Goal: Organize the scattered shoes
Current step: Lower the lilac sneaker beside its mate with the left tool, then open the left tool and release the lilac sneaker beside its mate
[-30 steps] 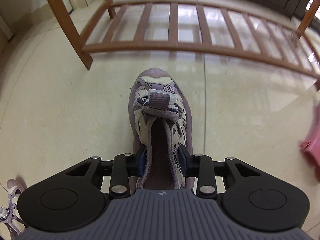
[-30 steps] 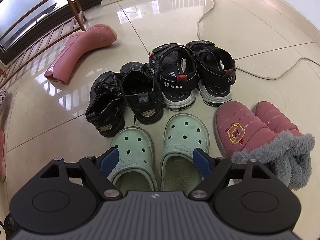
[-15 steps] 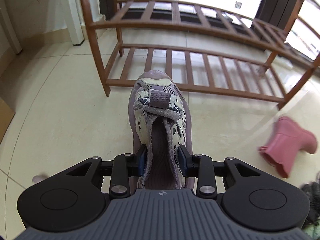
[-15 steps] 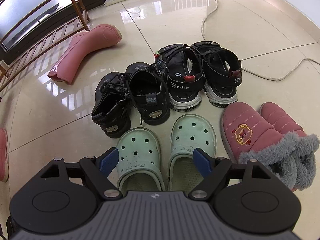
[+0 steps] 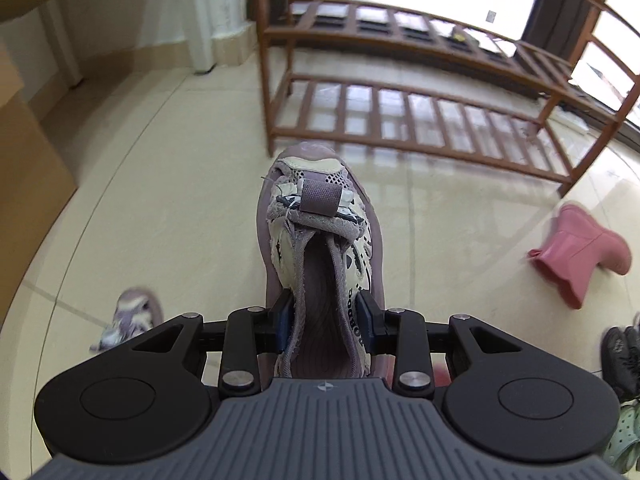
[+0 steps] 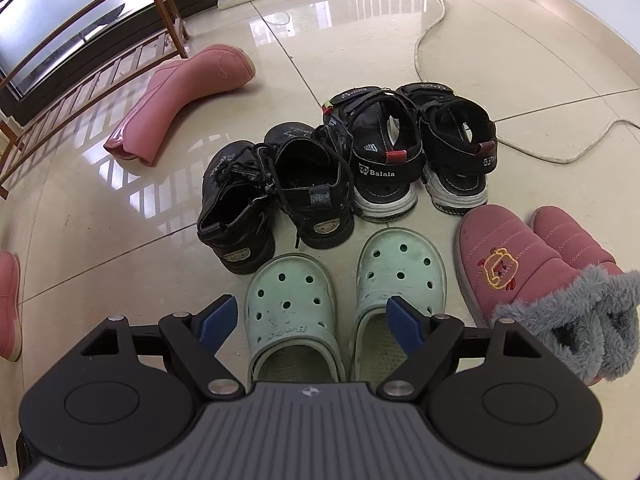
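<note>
Lifted higher since a second ago, our left tool (image 5: 324,322) grips the purple sneaker (image 5: 320,248) at its collar, toe toward the far wooden rack (image 5: 420,136). Our right tool (image 6: 310,326) hangs wide open, holding nothing, above the near green clogs (image 6: 344,292).

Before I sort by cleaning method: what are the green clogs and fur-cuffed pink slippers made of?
Green clogs: apparently moulded foam or rubber, matte, punched holes, scuffed. Pink slippers: seemingly quilted fabric with stitched ribs, an embroidered patch and fuzzy grey pile cuffs.
</note>
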A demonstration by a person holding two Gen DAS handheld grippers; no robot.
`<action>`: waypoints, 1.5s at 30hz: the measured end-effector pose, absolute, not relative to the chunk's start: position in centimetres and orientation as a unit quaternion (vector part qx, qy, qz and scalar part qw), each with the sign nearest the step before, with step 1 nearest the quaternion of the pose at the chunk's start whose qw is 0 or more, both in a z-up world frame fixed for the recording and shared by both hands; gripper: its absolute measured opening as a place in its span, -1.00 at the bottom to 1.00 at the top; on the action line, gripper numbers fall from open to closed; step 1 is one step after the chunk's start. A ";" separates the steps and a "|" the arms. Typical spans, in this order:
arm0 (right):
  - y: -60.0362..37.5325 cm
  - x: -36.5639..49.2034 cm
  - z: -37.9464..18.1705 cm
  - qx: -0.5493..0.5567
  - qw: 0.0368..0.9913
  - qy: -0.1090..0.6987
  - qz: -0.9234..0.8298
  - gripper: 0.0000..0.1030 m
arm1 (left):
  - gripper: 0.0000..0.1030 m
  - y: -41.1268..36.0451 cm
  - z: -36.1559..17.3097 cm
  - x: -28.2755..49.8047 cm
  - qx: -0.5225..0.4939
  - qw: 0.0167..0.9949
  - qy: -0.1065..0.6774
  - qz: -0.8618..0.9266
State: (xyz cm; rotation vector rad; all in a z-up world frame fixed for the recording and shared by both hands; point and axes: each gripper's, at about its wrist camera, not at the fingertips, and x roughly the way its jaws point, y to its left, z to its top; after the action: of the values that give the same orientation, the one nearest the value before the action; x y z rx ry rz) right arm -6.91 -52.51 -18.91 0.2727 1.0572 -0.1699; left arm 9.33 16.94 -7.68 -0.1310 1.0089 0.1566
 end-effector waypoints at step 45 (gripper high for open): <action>-47.2 -4.3 -18.5 0.096 0.857 0.505 -0.032 0.67 | -0.06 29.6 -24.5 5.7 -0.156 0.829 0.505 0.180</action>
State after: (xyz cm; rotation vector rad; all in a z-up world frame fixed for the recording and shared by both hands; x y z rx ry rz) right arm -4.32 -47.16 -18.45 0.2026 1.0620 -0.0679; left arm 5.67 29.62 -24.49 -0.3304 1.0720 0.3828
